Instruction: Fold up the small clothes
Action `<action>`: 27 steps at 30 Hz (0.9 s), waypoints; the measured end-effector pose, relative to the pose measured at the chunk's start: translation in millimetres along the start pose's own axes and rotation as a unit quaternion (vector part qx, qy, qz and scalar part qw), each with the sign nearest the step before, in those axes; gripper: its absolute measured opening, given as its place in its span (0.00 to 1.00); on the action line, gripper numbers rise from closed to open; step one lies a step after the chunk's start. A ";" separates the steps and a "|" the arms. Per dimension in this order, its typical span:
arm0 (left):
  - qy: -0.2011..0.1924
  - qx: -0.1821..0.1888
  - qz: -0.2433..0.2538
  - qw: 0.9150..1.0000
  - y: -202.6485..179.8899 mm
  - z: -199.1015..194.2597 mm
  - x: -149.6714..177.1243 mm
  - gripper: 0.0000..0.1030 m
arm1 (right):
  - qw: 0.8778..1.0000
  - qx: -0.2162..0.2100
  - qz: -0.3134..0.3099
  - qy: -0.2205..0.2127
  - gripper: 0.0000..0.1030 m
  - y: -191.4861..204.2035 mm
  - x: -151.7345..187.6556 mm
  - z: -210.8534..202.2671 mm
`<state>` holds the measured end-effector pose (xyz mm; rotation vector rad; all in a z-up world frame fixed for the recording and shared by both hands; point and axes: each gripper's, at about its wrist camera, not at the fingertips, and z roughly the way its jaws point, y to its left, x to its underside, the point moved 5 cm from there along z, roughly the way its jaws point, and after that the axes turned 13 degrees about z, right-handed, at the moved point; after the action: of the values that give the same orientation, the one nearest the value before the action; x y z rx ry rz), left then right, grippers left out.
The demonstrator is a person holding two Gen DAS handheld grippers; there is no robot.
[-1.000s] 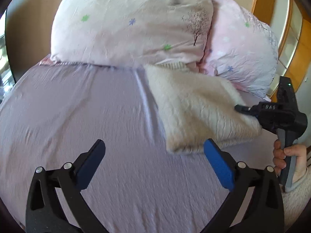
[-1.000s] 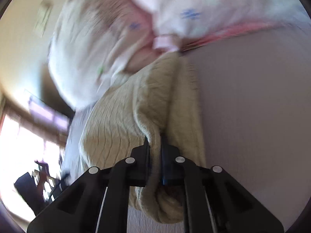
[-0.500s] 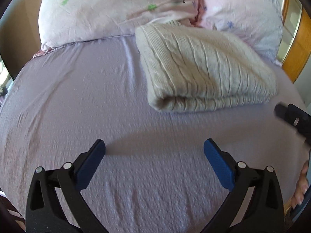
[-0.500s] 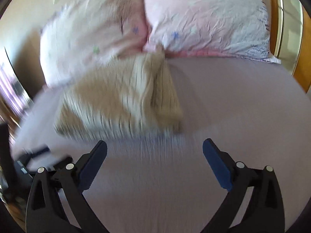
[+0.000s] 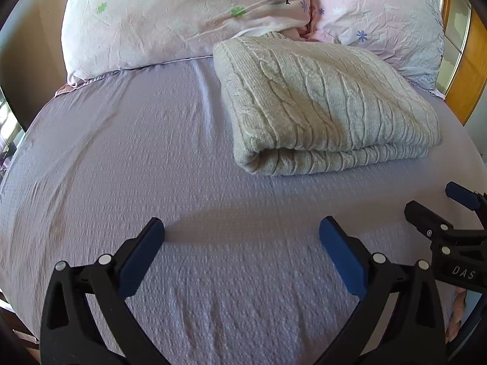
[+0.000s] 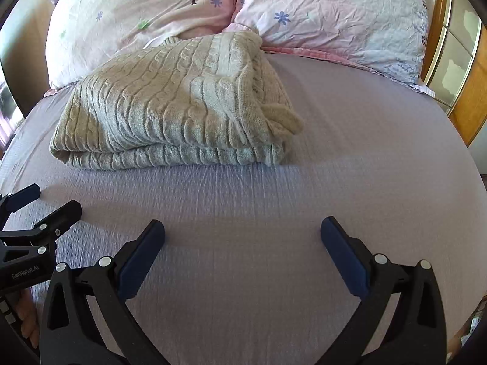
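Note:
A cream cable-knit sweater [image 5: 322,103] lies folded in a thick rectangle on the lilac bed sheet [image 5: 152,158], its far end against the pillows. It also shows in the right wrist view [image 6: 179,103], with a loose lump at its right corner. My left gripper [image 5: 242,234] is open and empty, held over bare sheet in front of the sweater. My right gripper [image 6: 242,234] is open and empty too, likewise short of the sweater. Each gripper shows at the edge of the other's view, the right one [image 5: 450,210] and the left one [image 6: 39,203].
Two pink floral pillows [image 5: 188,15] [image 5: 380,15] lean at the head of the bed. A wooden headboard frame [image 5: 465,76] stands at the right. The sheet [image 6: 350,152] stretches to the bed edges on both sides.
My right gripper let go of the sweater's corner, opened and drew back. Both grippers pulled back toward the foot of the bed. The sweater now lies folded and still.

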<state>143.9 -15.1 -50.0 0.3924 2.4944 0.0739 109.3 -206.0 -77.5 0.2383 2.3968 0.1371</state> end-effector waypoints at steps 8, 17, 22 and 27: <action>0.000 0.000 0.000 1.000 0.4 0.2 0.1 0.98 | 1.000 0.000 0.000 -0.004 0.99 0.3 1.0 -3.1; 0.000 0.000 0.000 1.000 0.1 0.0 0.6 0.98 | 1.000 0.000 0.000 -0.004 0.99 -0.2 0.9 -3.4; 0.000 0.000 0.000 1.000 0.0 0.0 0.9 0.98 | 1.000 0.000 0.000 -0.004 0.99 -0.1 0.8 -3.5; 0.000 0.000 0.000 1.000 -0.1 0.1 0.8 0.98 | 1.000 0.000 0.000 -0.004 0.99 0.1 0.7 -3.6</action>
<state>143.2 -14.9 -50.5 0.3927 2.4940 0.0739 106.4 -205.9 -75.2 0.2382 2.3889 0.1358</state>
